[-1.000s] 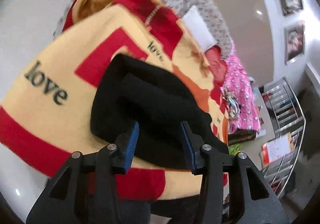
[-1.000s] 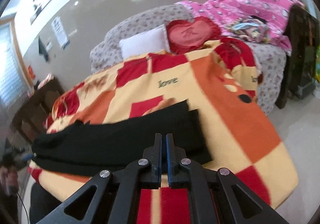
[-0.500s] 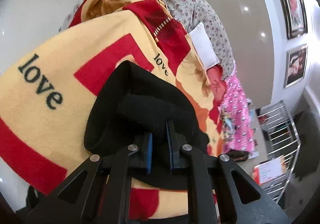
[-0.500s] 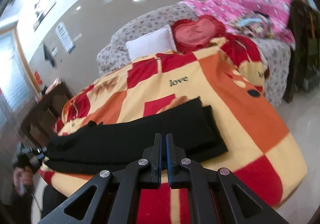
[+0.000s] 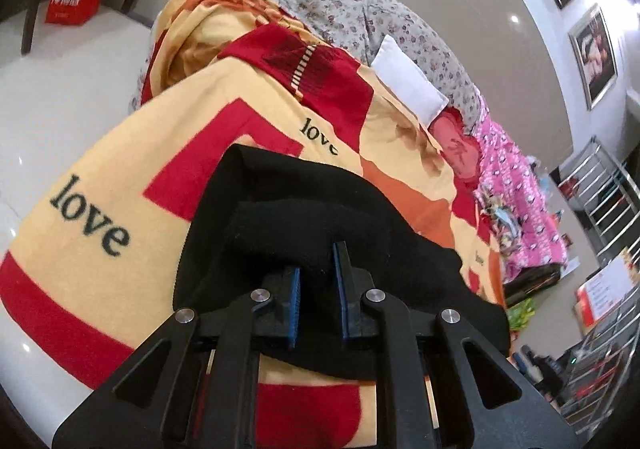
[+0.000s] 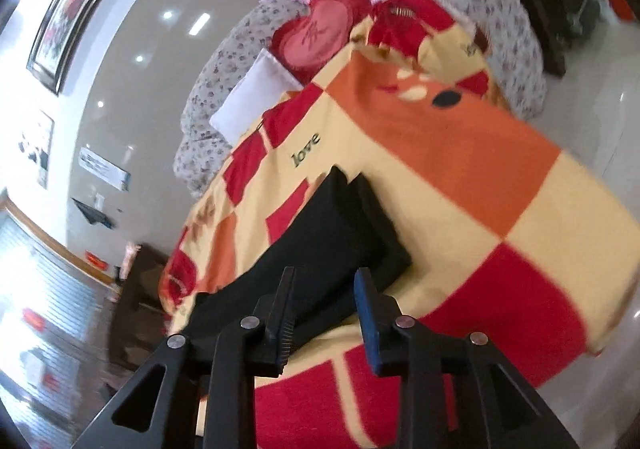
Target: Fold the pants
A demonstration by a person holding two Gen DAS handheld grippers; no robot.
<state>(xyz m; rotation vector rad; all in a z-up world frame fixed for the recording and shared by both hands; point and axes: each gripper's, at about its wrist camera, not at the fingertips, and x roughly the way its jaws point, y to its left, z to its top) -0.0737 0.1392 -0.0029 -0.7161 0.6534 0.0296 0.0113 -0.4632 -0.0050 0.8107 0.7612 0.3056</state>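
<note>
Left gripper (image 5: 316, 281) has its jaws pinching a raised fold of the black pants (image 5: 304, 217), blue pads pressed into the cloth on either side. Right gripper (image 6: 326, 299) shows jaws spread wide, holding nothing, poised just above the pants (image 6: 328, 237) near their folded leg end. The pants lie stretched across the "love" blanket (image 5: 132, 153), which drapes the bed. Beyond the pants sit a white pillow (image 5: 408, 81) and a red heart cushion (image 6: 312, 35), with pink bedding (image 5: 520, 209) farther off.
</note>
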